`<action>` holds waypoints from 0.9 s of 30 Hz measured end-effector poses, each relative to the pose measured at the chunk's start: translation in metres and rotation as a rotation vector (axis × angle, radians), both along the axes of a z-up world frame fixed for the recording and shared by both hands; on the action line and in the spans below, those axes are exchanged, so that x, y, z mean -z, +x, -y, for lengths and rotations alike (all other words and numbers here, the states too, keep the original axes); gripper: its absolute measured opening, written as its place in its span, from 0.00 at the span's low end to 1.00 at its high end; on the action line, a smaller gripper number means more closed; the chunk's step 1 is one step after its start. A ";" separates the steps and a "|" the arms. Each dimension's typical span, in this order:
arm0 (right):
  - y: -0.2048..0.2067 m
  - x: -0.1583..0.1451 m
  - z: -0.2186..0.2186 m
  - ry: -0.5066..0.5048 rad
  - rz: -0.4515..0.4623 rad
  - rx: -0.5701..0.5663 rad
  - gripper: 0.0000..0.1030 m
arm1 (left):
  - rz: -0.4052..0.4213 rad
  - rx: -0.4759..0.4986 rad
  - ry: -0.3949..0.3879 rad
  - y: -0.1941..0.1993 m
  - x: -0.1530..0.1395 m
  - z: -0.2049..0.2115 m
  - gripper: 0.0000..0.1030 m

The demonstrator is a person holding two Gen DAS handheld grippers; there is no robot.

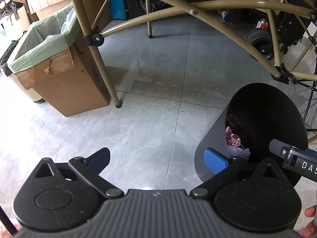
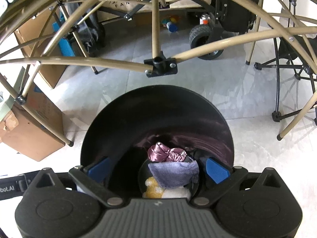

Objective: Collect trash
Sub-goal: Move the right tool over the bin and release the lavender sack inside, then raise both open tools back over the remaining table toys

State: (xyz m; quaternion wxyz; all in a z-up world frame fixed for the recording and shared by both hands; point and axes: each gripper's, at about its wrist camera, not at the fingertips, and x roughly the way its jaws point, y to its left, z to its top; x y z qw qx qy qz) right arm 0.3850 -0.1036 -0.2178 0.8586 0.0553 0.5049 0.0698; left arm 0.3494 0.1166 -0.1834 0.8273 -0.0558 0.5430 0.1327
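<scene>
A black round bin (image 2: 126, 123) stands on the grey tile floor, right below my right gripper (image 2: 157, 169). It holds a pink crumpled wrapper (image 2: 166, 152), a grey-blue cloth piece (image 2: 174, 173) and something yellow and white (image 2: 156, 190). My right gripper is open and empty over the bin's mouth. The bin also shows in the left wrist view (image 1: 265, 111) at the right, with the pink piece (image 1: 233, 138) inside. My left gripper (image 1: 157, 158) is open and empty above bare floor, to the left of the bin. The right gripper's body (image 1: 297, 158) reaches over the bin's rim.
A cardboard box lined with a green bag (image 1: 59, 59) stands at the left beside a tan table leg (image 1: 116, 103). Tan folding-frame tubes (image 2: 156, 39) cross overhead. A wheeled cart (image 2: 204, 37), a spray can (image 2: 204, 20) and black chair legs (image 2: 277, 117) stand behind.
</scene>
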 end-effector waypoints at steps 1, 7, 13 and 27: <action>-0.001 -0.002 0.001 0.002 0.005 0.000 1.00 | 0.007 0.001 0.005 -0.001 -0.002 0.002 1.00; -0.010 -0.015 0.011 0.017 0.059 -0.007 1.00 | 0.062 -0.002 0.008 -0.008 -0.018 0.008 1.00; -0.026 -0.039 0.022 0.026 0.152 -0.015 1.00 | 0.154 0.015 0.011 -0.020 -0.041 0.020 1.00; -0.065 -0.117 0.062 0.119 0.404 -0.062 1.00 | 0.346 0.074 0.007 -0.045 -0.095 0.057 1.00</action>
